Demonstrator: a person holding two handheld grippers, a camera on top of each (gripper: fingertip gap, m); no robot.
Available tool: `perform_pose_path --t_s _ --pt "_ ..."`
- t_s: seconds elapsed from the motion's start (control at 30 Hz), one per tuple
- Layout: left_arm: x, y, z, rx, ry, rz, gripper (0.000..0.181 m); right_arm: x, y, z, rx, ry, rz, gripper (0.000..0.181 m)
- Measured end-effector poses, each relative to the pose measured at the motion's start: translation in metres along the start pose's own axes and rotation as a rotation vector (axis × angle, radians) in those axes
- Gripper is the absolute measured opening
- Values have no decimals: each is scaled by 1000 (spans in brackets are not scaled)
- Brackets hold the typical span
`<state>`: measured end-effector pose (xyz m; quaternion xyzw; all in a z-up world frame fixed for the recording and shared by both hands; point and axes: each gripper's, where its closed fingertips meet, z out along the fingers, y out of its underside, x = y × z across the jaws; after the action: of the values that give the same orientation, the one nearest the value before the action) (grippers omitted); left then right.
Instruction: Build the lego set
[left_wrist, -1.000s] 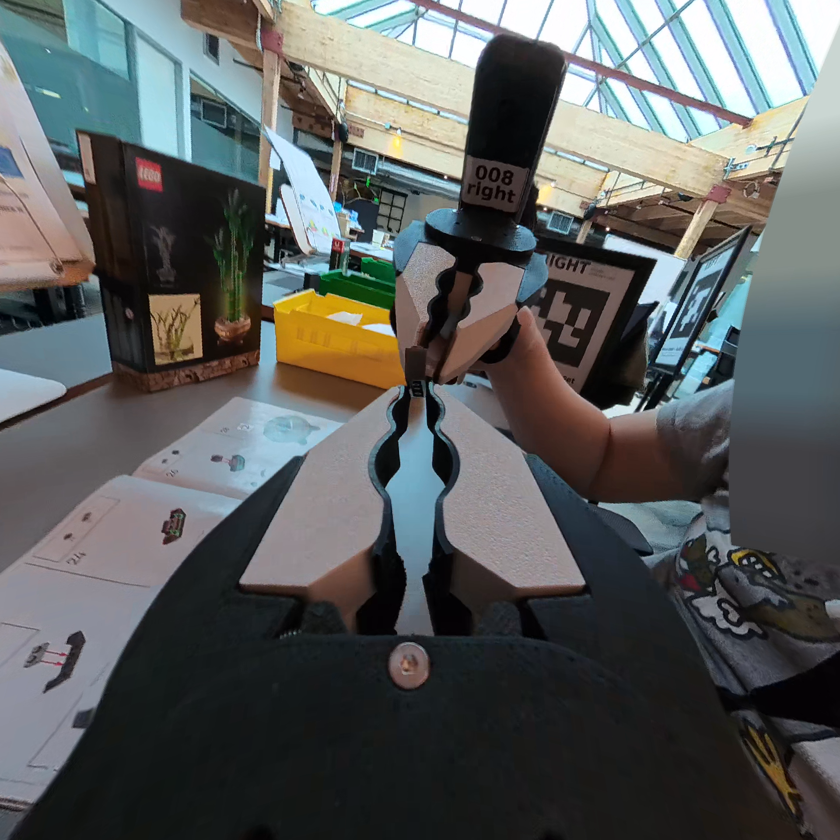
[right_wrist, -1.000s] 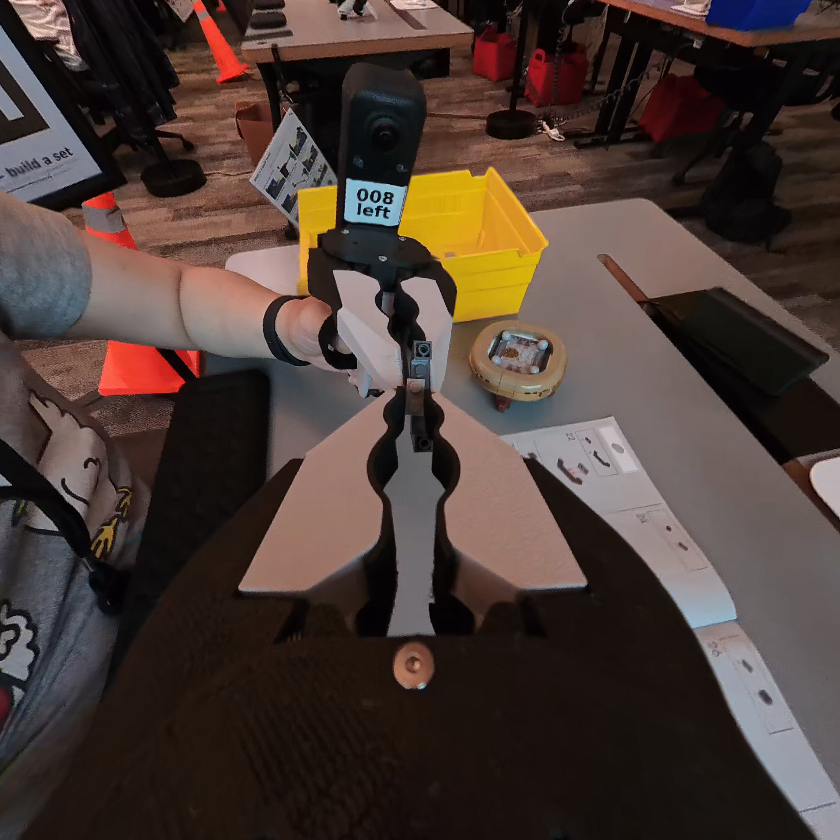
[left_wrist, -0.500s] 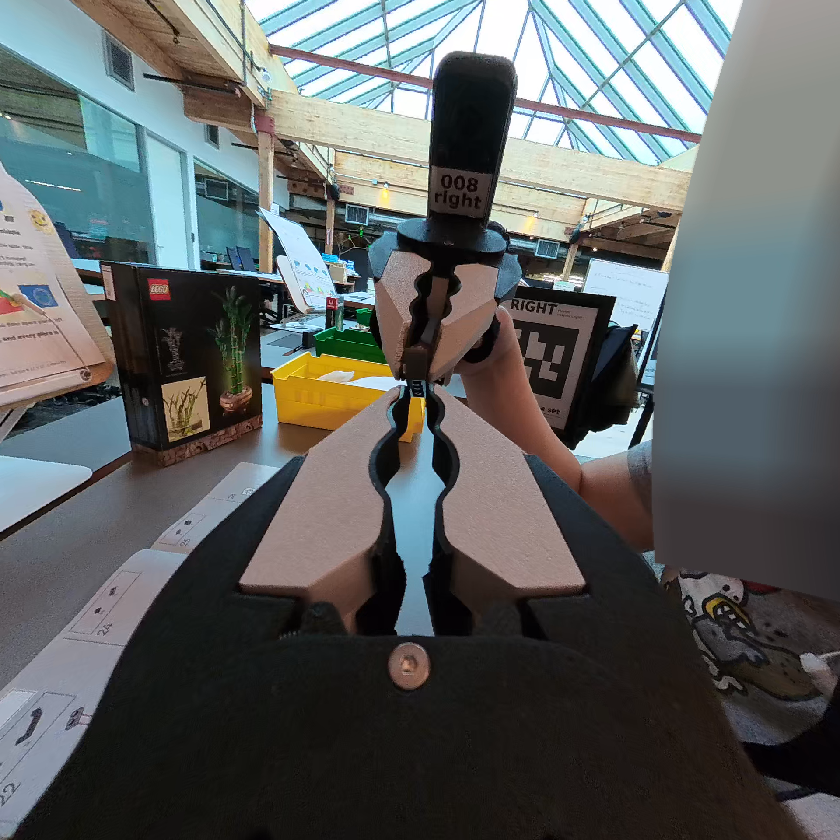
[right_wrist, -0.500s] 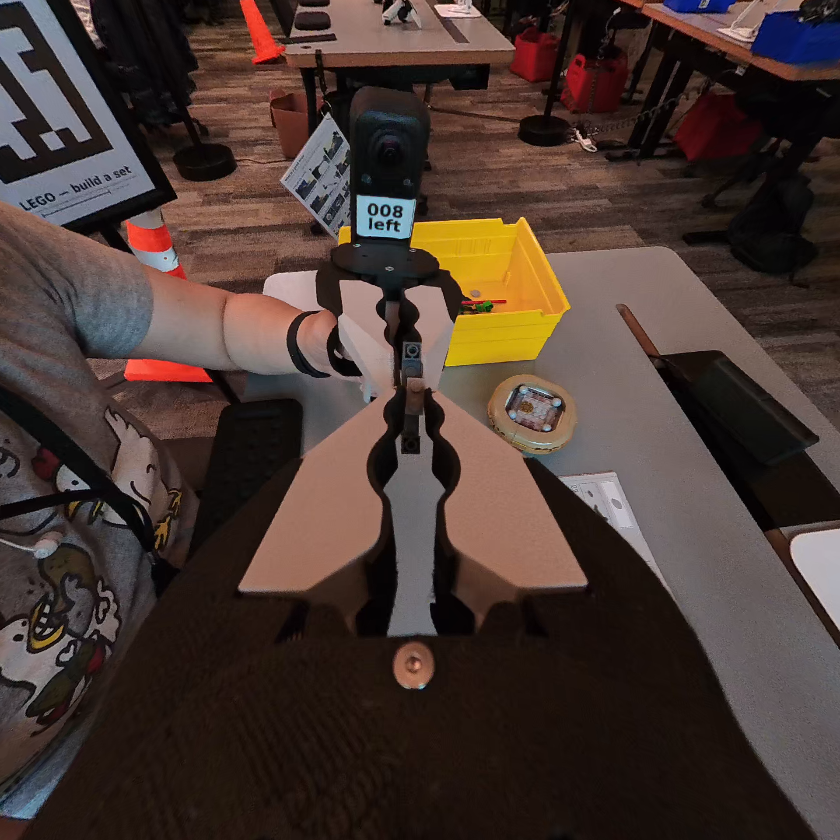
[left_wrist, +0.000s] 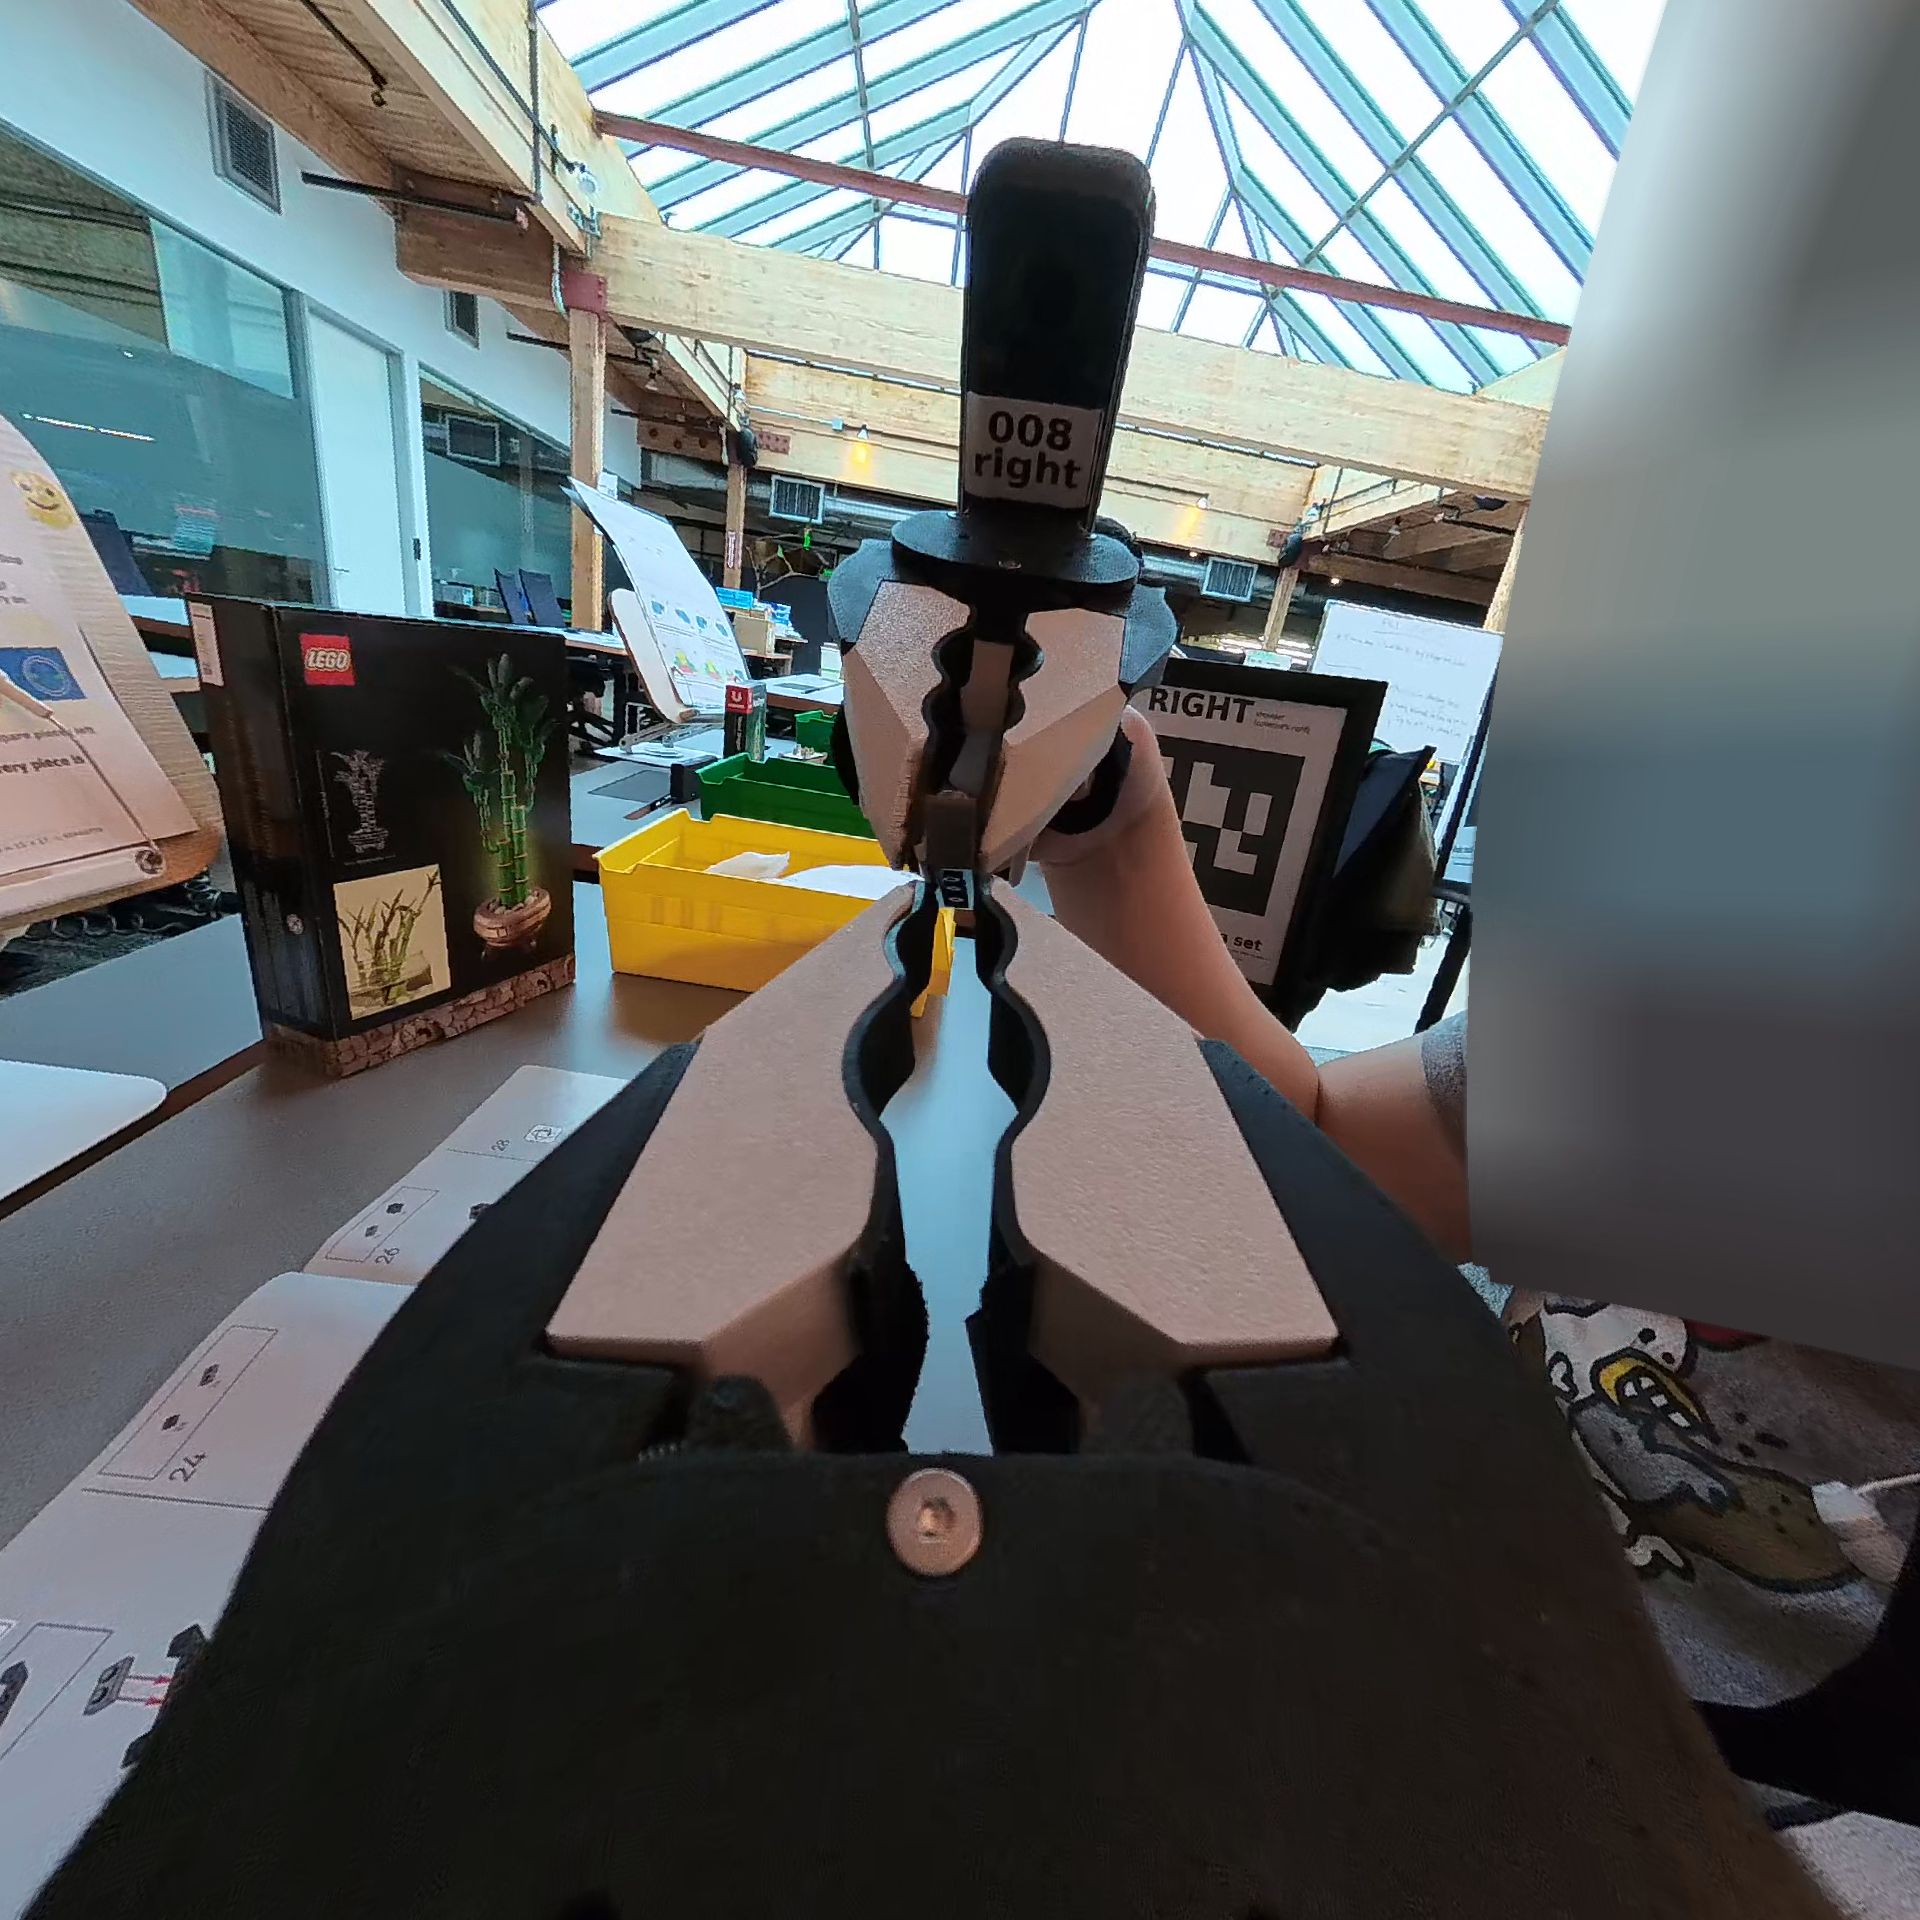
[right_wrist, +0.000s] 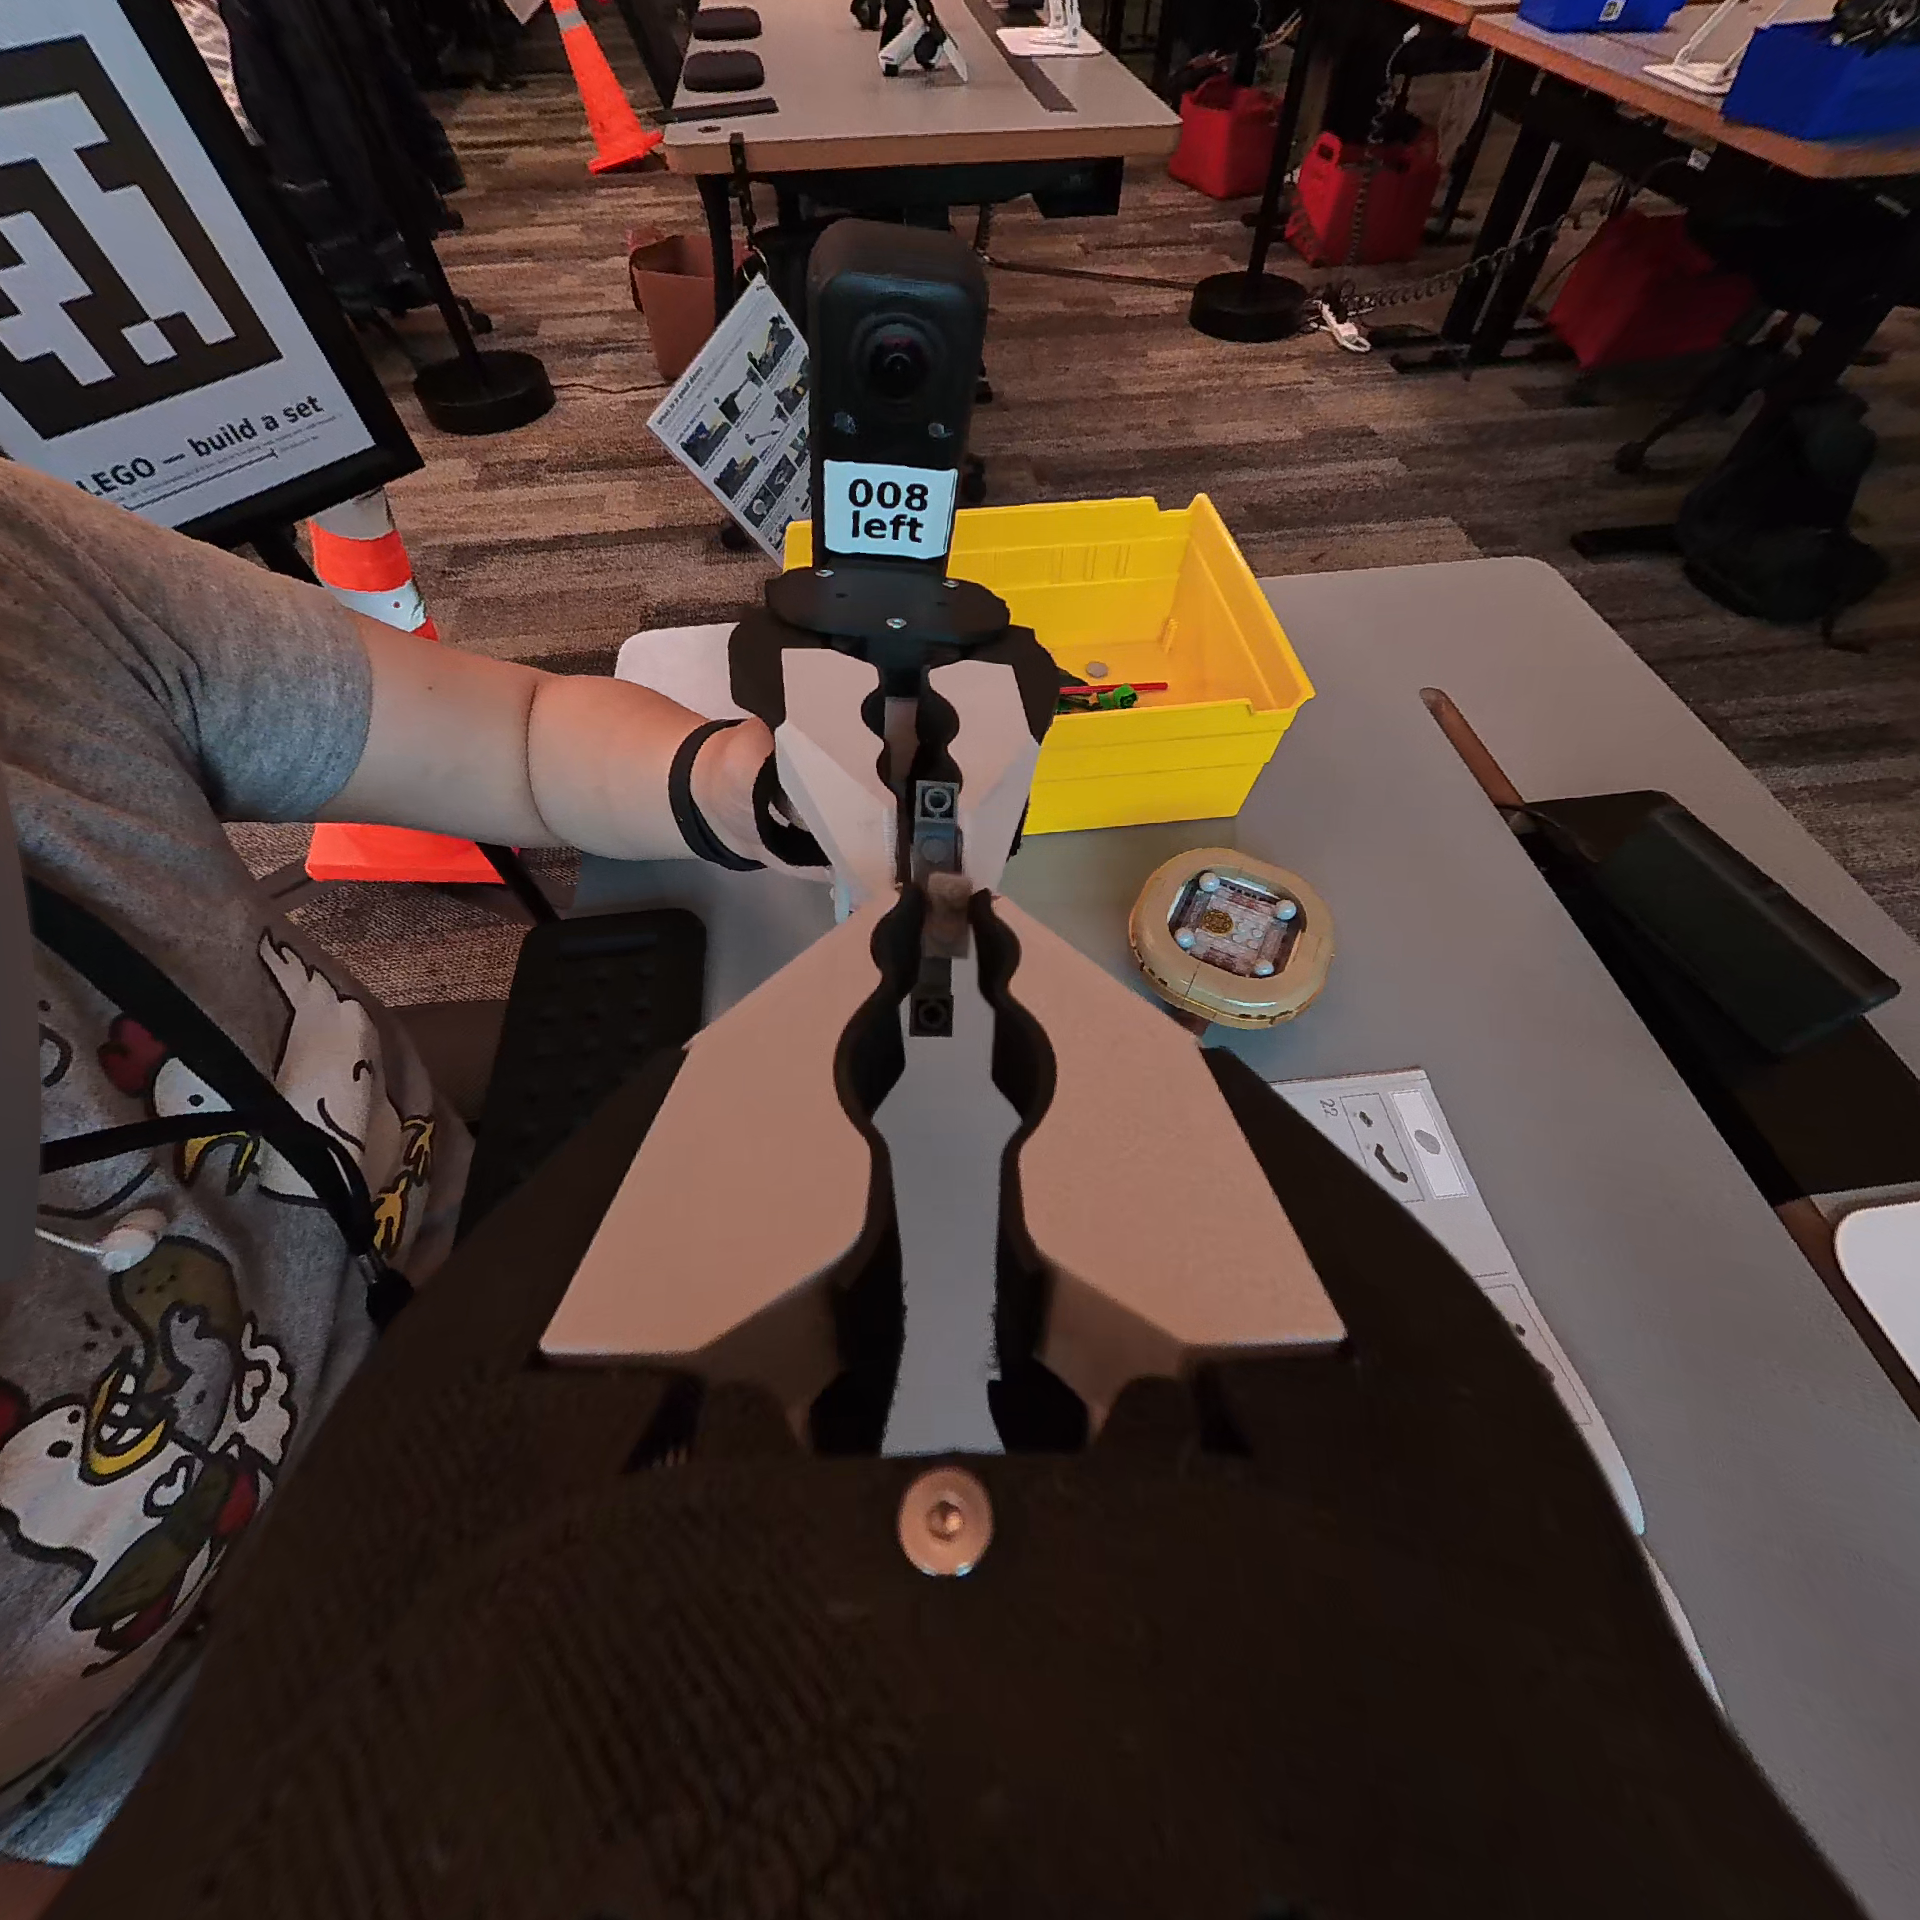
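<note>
Both grippers meet tip to tip above the table. My left gripper (left_wrist: 956, 899) is shut on a small dark grey plate (right_wrist: 936, 808), which shows best in the right wrist view. My right gripper (right_wrist: 940, 916) is shut on a brown-and-black piece (right_wrist: 943, 927) whose black end (right_wrist: 930, 1013) sticks back between the fingers. The two pieces touch end to end. In the left wrist view the right gripper (left_wrist: 951, 831) faces me with the brown piece (left_wrist: 948, 826) at its tips. In the right wrist view the left gripper (right_wrist: 935, 857) faces me.
A round tan Lego base (right_wrist: 1231, 935) sits on the grey table (right_wrist: 1558, 1039). A yellow bin (right_wrist: 1143, 769) with a few parts stands behind it. Instruction sheets (left_wrist: 208, 1403) lie on the table. The set's box (left_wrist: 405, 842) stands at the left, a green bin (left_wrist: 779, 795) behind another yellow bin (left_wrist: 727, 925). The grippers are tip to tip, or close to it.
Both grippers have risen a little and tilted while staying tip to tip. Both stay shut on their pieces, which remain in contact.
</note>
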<state>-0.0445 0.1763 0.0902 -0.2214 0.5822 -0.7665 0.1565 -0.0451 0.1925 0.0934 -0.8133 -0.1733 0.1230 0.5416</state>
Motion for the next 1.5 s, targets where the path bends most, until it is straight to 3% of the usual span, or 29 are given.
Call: perform_pose_path --t_s 1.2,1.5 --pt "-3 -10 -7 26 -17 18 5 1 -5 -1 53 -3 -3 11" --pt "-3 -9 -6 20 -16 16 5 4 -6 -4 88 -37 37 5"
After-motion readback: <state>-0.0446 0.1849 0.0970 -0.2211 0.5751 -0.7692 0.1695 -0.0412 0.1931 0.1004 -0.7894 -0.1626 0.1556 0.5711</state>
